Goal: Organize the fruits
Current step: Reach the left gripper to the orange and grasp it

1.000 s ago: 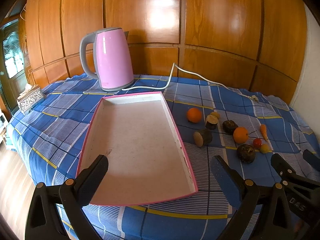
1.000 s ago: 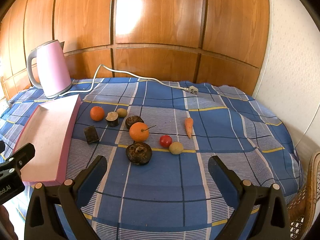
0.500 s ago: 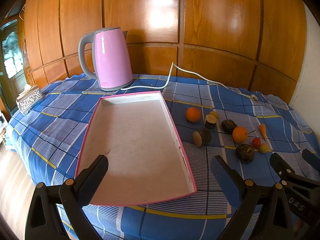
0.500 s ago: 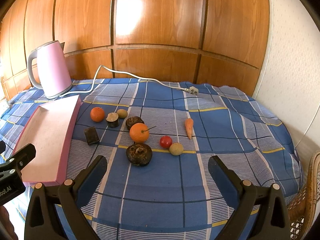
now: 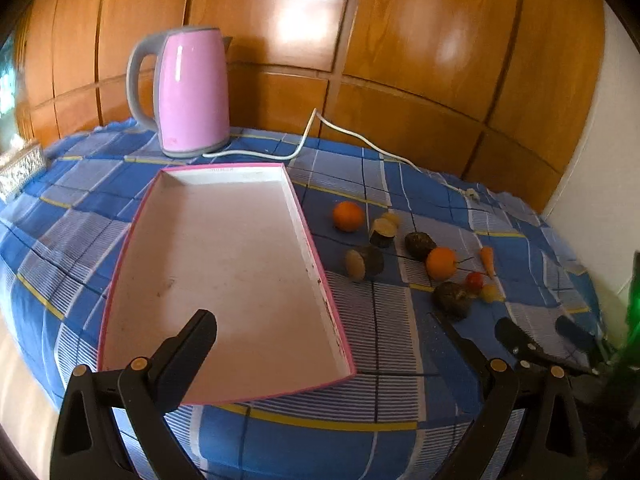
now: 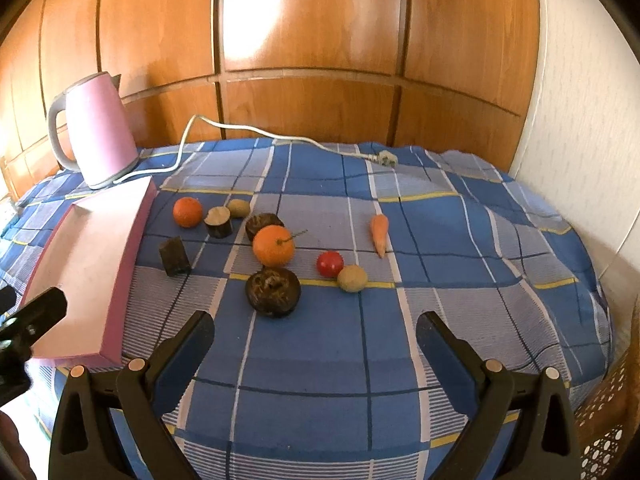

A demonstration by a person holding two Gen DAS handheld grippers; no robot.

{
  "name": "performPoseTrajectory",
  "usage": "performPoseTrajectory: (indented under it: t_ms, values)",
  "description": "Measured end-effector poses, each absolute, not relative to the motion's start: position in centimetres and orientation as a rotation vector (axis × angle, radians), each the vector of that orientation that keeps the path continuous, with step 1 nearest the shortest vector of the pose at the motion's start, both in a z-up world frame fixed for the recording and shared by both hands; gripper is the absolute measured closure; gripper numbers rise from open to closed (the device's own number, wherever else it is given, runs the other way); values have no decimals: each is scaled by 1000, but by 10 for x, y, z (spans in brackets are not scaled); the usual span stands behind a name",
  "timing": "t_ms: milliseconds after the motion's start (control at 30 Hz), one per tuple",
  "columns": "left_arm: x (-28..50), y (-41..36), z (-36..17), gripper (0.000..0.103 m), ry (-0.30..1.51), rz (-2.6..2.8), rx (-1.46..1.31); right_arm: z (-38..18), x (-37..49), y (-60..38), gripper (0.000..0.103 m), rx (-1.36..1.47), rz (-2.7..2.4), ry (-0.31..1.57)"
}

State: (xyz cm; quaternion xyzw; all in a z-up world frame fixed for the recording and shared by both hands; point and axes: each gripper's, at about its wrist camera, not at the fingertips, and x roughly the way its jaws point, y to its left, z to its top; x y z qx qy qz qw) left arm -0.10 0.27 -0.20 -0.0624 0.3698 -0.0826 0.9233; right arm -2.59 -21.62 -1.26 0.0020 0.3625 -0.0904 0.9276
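A white tray with a pink rim (image 5: 224, 264) lies on the blue checked cloth, and my left gripper (image 5: 320, 320) hangs open over its near end. Right of the tray sit two oranges (image 5: 349, 216) (image 5: 441, 263), a red tomato (image 5: 475, 280), a small carrot (image 5: 487, 258) and several dark fruits. My right gripper (image 6: 315, 322) is open just short of a dark round fruit (image 6: 273, 291). Beyond it are the stemmed orange (image 6: 274, 245), tomato (image 6: 330, 264), a yellowish ball (image 6: 352, 278) and the carrot (image 6: 379, 232). Nothing is held.
A pink kettle (image 5: 192, 92) stands behind the tray, and its white cord (image 6: 280, 136) trails across the back of the table. A patterned tissue box (image 5: 20, 166) sits at the far left. Wood panelling backs the table. A wicker chair (image 6: 612, 408) is at the right edge.
The right gripper has edged forward toward the fruits, which sit a little higher in its view. The left view has swung slightly right and tilted. Both grippers stay open.
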Motion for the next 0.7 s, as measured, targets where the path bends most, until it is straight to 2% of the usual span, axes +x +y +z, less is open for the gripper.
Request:
performPoseTrajectory:
  t_ms: [200,267,333,567,633,700]
  values:
    - [21,7,-7,1,856,-189,-147,-23,-20,-238,1,56,-208,796]
    - [31,5,-11,4,885,-188,-123,-28,-19,-245,1,64,-218,813]
    - [41,5,-12,11,907,-227,-121,-33,-20,-251,1,58,-227,830]
    - [77,-13,11,12,851,-316,-6,-48,-21,-268,1,53,-247,870]
    - [94,-22,11,27,860,-322,54,-50,-21,-271,1,52,-249,869]
    - [113,-27,8,33,906,-336,74,-49,-21,-271,1,47,-239,860]
